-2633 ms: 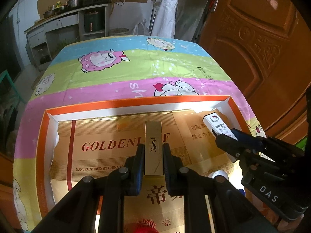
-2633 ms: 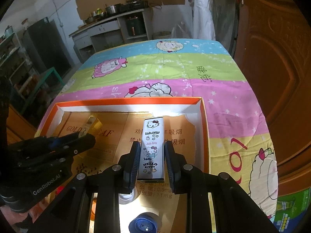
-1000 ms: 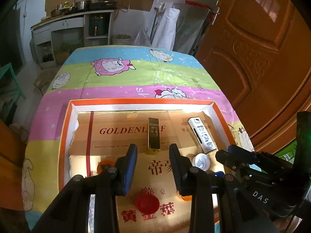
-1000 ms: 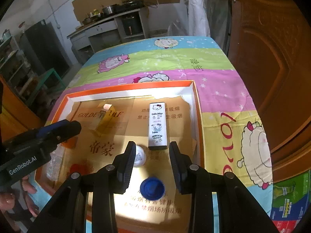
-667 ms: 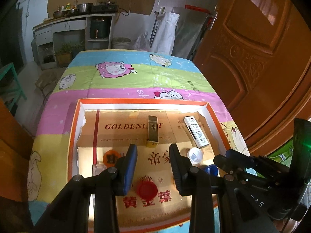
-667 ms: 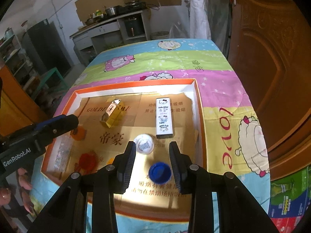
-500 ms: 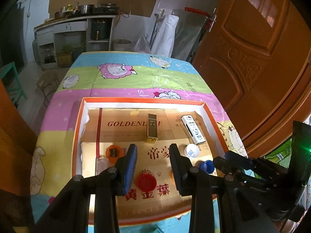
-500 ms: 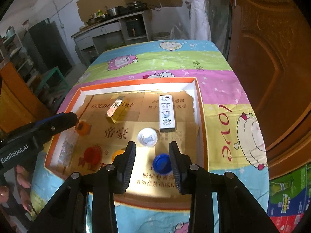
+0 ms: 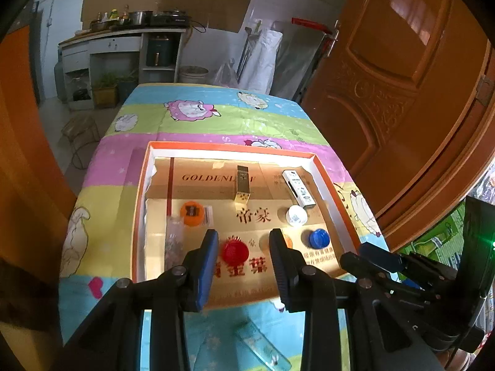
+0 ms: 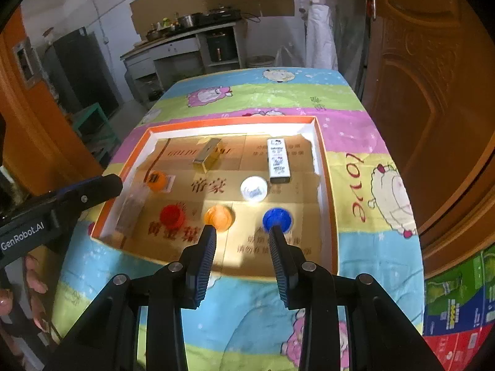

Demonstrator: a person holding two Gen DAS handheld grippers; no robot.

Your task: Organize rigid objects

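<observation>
I am holding both tools above the near edge of a shallow orange-rimmed tray (image 10: 326, 167) lying on a table covered by a cartoon-sheep cloth (image 10: 365, 142). My left gripper (image 9: 244, 249) is hanging with its jaws spread and nothing between them, its blue-edged fingers (image 9: 206, 266) framing a red ribbed cap (image 9: 235, 252) lying on the tray floor below. My right gripper (image 10: 243, 242) is likewise standing apart and empty, its fingertips hovering over the tray's near part, one tip overlapping a blue cap (image 10: 277, 219) in the picture, though I cannot tell whether it is touching. Inside the tray, on flattened printed cardboard (image 10: 256, 247), the objects are lying in loose rows: at the far side a gold rectangular box (image 10: 208, 154) is resting at an angle, well apart from a white Hello Kitty box (image 10: 278, 160) near the right wall; just before the white box a white round lid (image 10: 254, 188) is sitting; in the nearest row the red cap, an orange cap (image 10: 218, 216) and the blue cap are lining up side by side without touching. Near the left wall an orange disc with dark print (image 10: 156, 180) is lying beside a clear plastic packet (image 10: 130, 207). A carved wooden door (image 10: 433, 92) is standing to the right of the table, and a kitchen counter with pots (image 10: 185, 27) is showing at the back of the room.
</observation>
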